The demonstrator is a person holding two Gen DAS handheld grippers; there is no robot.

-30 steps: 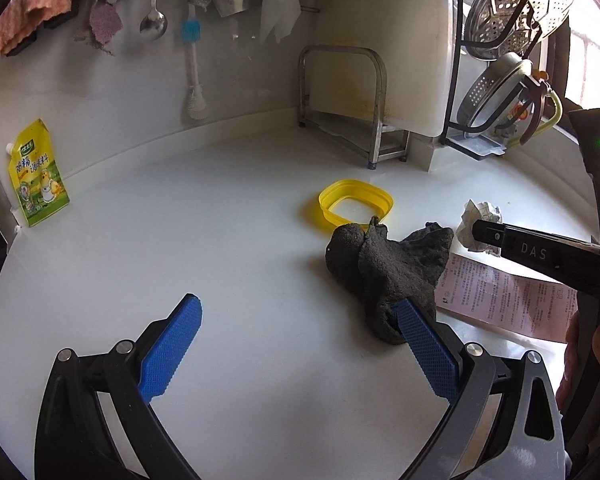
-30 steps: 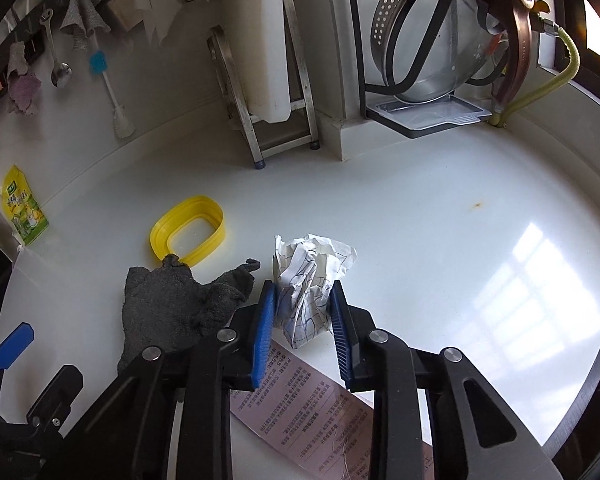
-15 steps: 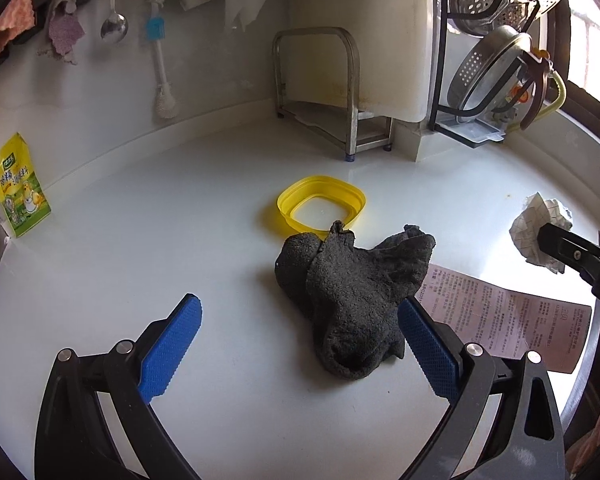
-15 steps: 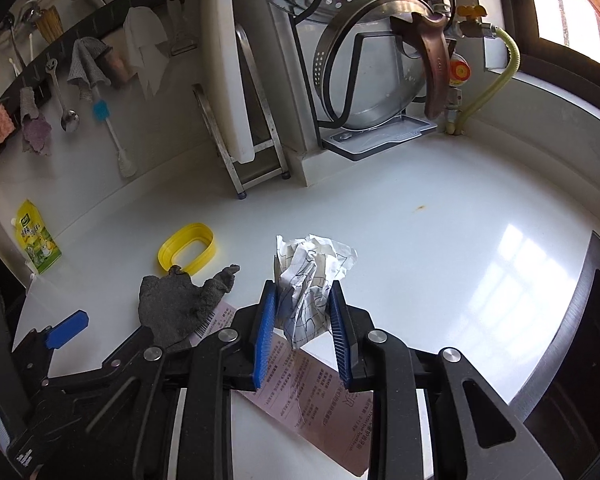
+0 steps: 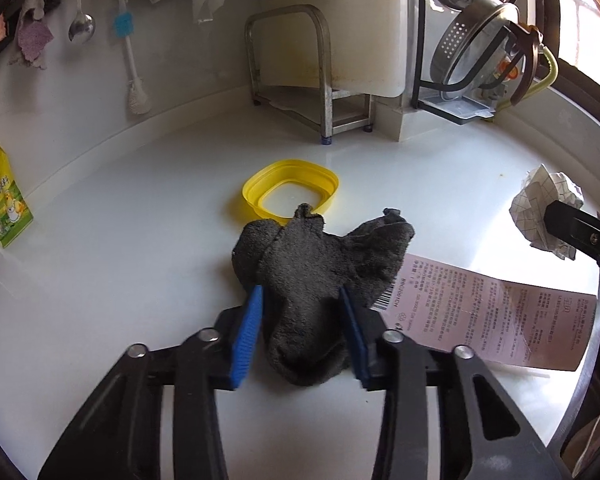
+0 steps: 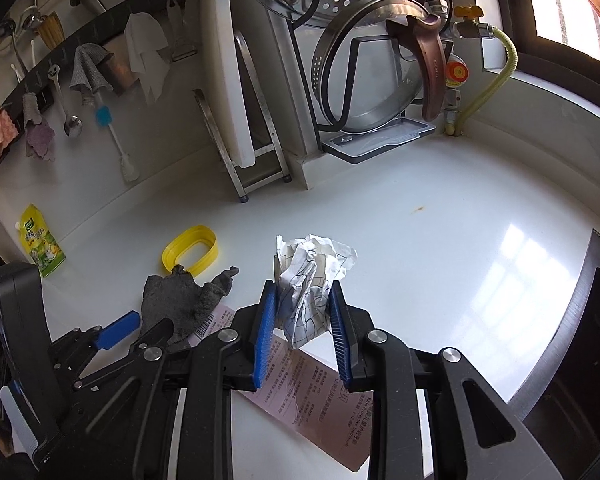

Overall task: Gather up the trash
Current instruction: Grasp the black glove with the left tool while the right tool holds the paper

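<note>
My left gripper (image 5: 302, 330) is closing, its blue fingers (image 5: 247, 336) squeezing the near end of the grey rag (image 5: 320, 272), which is lying on the white tabletop (image 5: 120, 248) with its long axis running away from me toward the yellow ring (image 5: 290, 194). My right gripper (image 6: 302, 330) is clamping the crumpled paper (image 6: 312, 276) above the pink slip (image 6: 312, 396).

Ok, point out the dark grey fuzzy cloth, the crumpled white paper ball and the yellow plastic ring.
dark grey fuzzy cloth (image 5: 312, 276), left wrist view, middle of the cloth
crumpled white paper ball (image 6: 310, 280), right wrist view, its creased front
yellow plastic ring (image 5: 256, 192), left wrist view, left rim
</note>
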